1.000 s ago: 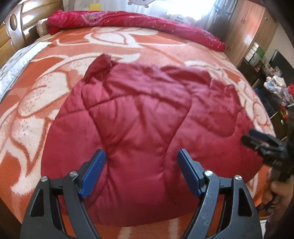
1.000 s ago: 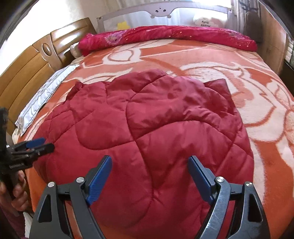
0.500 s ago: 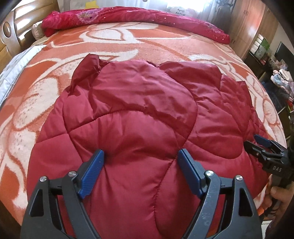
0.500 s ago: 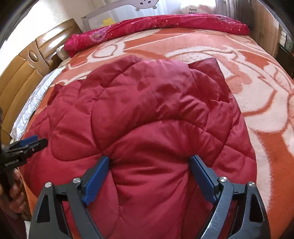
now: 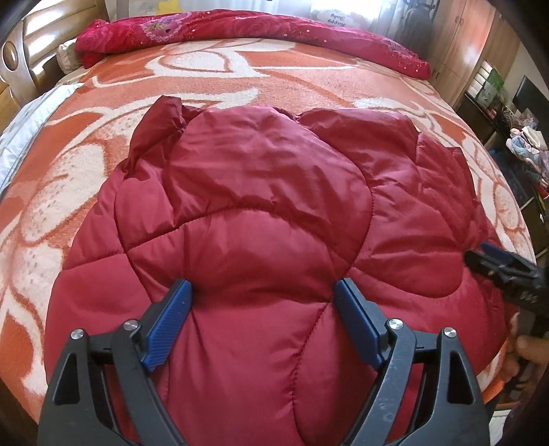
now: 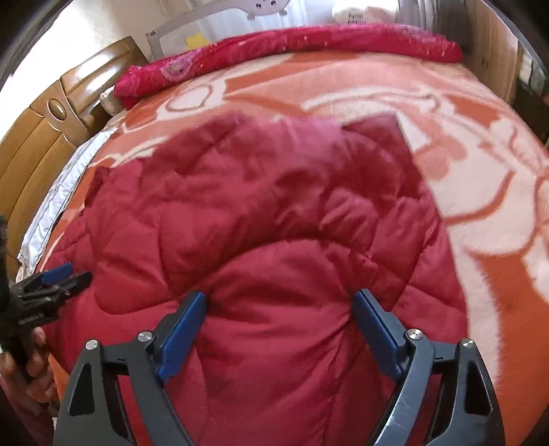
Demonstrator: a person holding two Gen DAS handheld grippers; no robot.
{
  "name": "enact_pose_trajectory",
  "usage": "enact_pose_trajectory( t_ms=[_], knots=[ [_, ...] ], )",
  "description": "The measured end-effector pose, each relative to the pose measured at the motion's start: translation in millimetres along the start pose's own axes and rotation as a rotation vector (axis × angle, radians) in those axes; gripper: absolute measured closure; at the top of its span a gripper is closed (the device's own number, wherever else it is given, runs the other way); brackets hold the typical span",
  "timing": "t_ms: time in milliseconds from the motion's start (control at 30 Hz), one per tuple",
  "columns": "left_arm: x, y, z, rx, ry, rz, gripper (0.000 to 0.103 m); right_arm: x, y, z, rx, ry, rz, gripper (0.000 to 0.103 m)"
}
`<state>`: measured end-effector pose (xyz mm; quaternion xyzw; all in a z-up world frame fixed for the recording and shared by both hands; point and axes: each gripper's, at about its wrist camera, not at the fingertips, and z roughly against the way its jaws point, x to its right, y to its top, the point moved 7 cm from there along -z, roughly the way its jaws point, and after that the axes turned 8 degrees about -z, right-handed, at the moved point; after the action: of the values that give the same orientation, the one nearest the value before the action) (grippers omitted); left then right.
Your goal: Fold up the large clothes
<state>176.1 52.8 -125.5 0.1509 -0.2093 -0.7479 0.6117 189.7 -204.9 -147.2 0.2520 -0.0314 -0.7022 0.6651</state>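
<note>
Your left gripper [image 5: 262, 291] and right gripper [image 6: 279, 303] both stand wide, blue pads pressed down into the red quilted jacket [image 5: 260, 219] on the bed, pinching nothing; the left's jaws have just been opening. Only your left view shows the cluttered shelves [image 5: 514, 113]; only your right shows the wooden headboard [image 6: 44, 137]. An orange-and-white blanket [image 5: 240, 72] covers the bed. Since a second ago, the jacket looms closer in both views.

1 quilted jacket [image 5: 260, 219], 2 tools, left tool [image 5: 262, 302], right tool [image 6: 279, 308], 1 bed [image 5: 240, 79], 1 rolled blanket [image 5: 240, 31]
</note>
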Motion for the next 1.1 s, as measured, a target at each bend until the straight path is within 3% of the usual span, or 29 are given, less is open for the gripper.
enact_pose_trajectory(
  t_ms=[333, 567, 700, 833, 1100],
  knots=[
    [0, -1, -1, -0.002, 0.003, -0.006, 0.017, 2, -4, -6, 0.024, 0.003, 0.007, 0.013],
    [-2, -8, 23, 0.029, 0.0, -0.02, 0.017, -9, -11, 42, 0.107, 0.001, 0.019, 0.015],
    [-4, -15, 19, 0.029, -0.004, -0.016, 0.017, 1, -29, 26, 0.044, -0.023, 0.024, 0.014],
    [-3, -15, 20, 0.038, 0.018, -0.029, 0.017, 4, -31, 19, 0.055, -0.015, 0.011, 0.013],
    [-3, -29, 47, 0.046, 0.008, -0.005, 0.017, -11, -41, 57, 0.088, 0.02, 0.021, 0.013]
  ],
)
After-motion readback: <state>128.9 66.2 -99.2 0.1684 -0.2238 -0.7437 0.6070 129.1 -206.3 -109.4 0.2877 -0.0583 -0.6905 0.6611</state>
